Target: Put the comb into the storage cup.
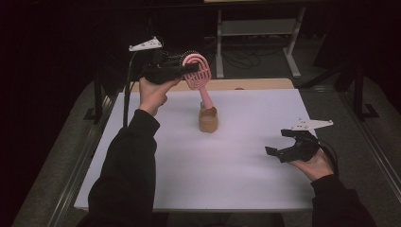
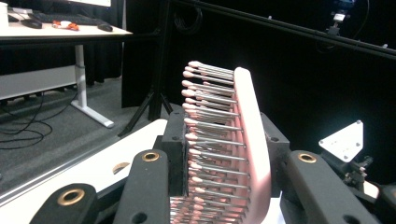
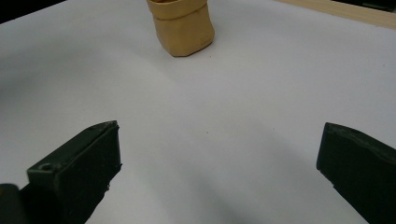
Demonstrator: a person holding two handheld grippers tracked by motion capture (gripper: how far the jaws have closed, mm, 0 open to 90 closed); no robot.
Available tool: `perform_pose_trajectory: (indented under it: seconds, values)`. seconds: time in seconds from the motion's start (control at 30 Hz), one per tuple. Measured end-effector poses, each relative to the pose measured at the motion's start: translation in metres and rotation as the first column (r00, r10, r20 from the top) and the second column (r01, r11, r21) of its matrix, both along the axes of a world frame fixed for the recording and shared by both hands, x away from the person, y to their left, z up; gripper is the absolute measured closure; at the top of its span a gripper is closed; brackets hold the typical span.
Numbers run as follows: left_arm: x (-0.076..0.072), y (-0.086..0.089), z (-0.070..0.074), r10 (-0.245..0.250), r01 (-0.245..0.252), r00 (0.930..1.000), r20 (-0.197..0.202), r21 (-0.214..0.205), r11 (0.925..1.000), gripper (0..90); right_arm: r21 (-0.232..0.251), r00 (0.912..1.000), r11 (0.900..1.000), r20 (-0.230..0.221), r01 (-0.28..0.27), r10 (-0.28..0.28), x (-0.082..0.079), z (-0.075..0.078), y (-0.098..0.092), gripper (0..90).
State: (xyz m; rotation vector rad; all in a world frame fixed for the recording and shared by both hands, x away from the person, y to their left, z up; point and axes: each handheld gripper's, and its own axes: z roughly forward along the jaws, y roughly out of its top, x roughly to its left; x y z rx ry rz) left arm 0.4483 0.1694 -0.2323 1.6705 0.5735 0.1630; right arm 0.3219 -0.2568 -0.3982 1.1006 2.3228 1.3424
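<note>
Table point(image 1: 246, 175) under white sheet, mostly bare. Tan holder point(image 1: 208, 119) stands upright near its middle, mouth up, a soft-sided cup by the look of it. Pink hairbrush point(image 1: 198, 74) rises from it at a tilt, head leaning toward my left, handle tip at or just inside the holder's mouth; I cannot tell whether it touches bottom.

My left gripper point(image 1: 189, 69) has its jaws clamped on the brush head, bristles point(image 2: 210, 140) pressed against one pad, the smooth back against the other, as the left gripper view shows. Grip sits high on the head, far from the handle end, so small wrist turns swing the tip a lot.

My right gripper point(image 1: 283, 147) hovers low over the sheet near the right edge, jaws wide apart and empty, well apart from the holder point(image 3: 183, 29), which it faces.

Judgement for the step: bring the brush closer to upright before lowering, so the handle slides down the middle and does not lever the light holder over. Lower slowly; release only once the handle rests. The right jaws could steady the holder's wall if it rocks.
</note>
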Motion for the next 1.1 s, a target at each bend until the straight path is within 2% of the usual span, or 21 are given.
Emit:
perform_pose_trajectory:
  seconds: [0.17,0.6,0.77,0.9,1.1]
  values:
    - [0.002,-0.002,-0.004,-0.005,0.005,0.9999,-0.010,0.014,0.9999,64.2,-0.010,0.9999,0.9999,0.006,0.010,-0.010,-0.004,-0.003,-0.005,0.0]
    - [0.002,-0.006,-0.018,0.013,-0.012,0.9998,-0.018,0.034,0.9993,64.1,0.004,0.9996,0.9996,0.002,0.029,-0.029,-0.011,-0.015,-0.010,0.0]
    - [0.003,-0.009,-0.028,0.015,-0.014,0.9995,-0.027,0.036,0.9993,64.2,0.007,0.9995,0.9995,-0.002,0.031,-0.031,-0.011,-0.019,-0.008,0.0]
    - [0.004,-0.012,-0.038,0.014,-0.012,0.9993,-0.035,0.066,0.9977,64.2,0.018,0.9992,0.9992,0.018,0.036,-0.036,-0.013,-0.018,-0.008,0.0]
    - [0.005,-0.014,-0.050,0.014,-0.009,0.9988,-0.048,0.088,0.9961,64.2,0.024,0.9987,0.9988,0.027,0.043,-0.044,-0.015,-0.018,-0.010,0.0]
